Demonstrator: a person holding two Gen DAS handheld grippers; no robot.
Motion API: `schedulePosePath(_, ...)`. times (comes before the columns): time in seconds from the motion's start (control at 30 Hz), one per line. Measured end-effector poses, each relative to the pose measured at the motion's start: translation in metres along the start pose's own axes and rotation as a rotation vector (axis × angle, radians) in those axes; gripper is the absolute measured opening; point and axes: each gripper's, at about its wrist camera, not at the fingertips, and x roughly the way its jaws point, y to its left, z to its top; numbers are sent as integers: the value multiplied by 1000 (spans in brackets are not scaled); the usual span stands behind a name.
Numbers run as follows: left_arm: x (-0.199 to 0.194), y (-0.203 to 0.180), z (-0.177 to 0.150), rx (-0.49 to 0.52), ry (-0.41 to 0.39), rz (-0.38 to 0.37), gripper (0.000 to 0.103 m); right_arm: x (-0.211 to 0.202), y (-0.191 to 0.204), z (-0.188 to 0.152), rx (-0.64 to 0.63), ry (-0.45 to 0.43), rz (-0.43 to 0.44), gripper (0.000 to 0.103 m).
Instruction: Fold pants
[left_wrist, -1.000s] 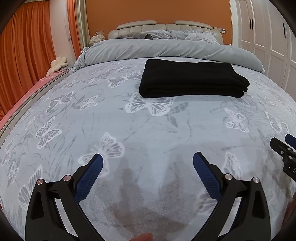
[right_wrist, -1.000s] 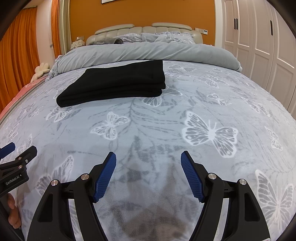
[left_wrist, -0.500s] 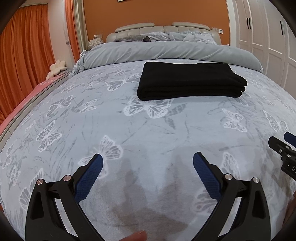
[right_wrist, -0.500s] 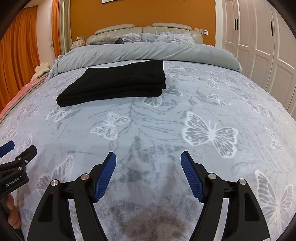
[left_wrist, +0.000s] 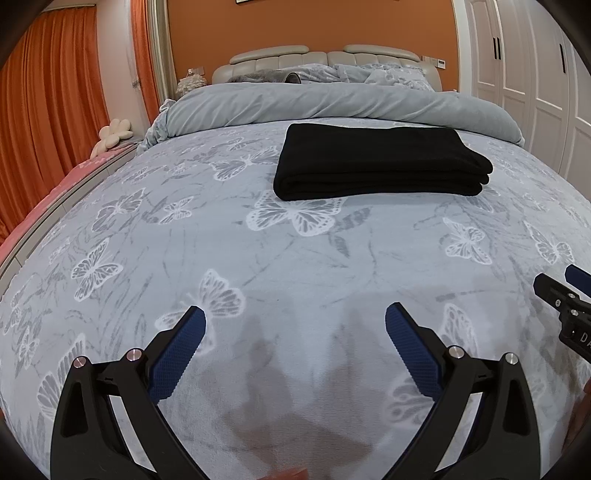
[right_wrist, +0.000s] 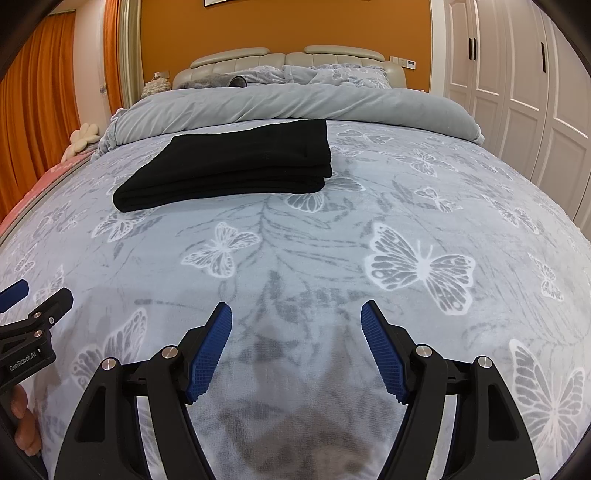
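We note matt black knit pants (left_wrist: 380, 158); fleecy printed bedspread (left_wrist: 258, 258) under our matt plastic grippers; ribbed blue pads (right_wrist: 210, 350); shiny metal pins.

Support: wide bed with a pale blue-grey fleece blanket printed with white butterflies (left_wrist: 295, 266) (right_wrist: 295, 251).
On it, middle: black pants folded into a flat rectangular stack (left_wrist: 376, 162) (right_wrist: 236, 166).
On it, far end: rolled plain grey duvet (left_wrist: 332, 103) (right_wrist: 288, 103); pillows behind.

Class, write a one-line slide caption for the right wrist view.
Open right gripper hovers over the butterfly bedspread, folded black pants lying ahead.
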Motion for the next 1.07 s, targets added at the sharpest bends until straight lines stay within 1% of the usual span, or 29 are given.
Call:
schedulePosePath(0.37,0,1,0,-7,-1,0,96,0,0,0,-2,1,0,71)
schedulePosePath(0.5,-3,1,0,-7,-18,28,96,0,0,0,-2,0,0,71)
schedulePosePath(0.57,-4,2,-1,-8,-20,27,96,0,0,0,-2,1,0,71)
schedulePosePath(0.7,-4,5,0,-13,-23,6,96,0,0,0,-2,0,0,71)
schedulePosePath(0.9,-5,-3,0,31,-30,-26,96,0,0,1,-1,-1,1,71)
schedulePosePath(0.93,-5,-4,0,36,-32,-41,96,0,0,0,-1,-1,0,71)
schedulePosePath(1.07,-4,-5,-1,39,-26,-53,96,0,-2,1,-3,-3,0,71)
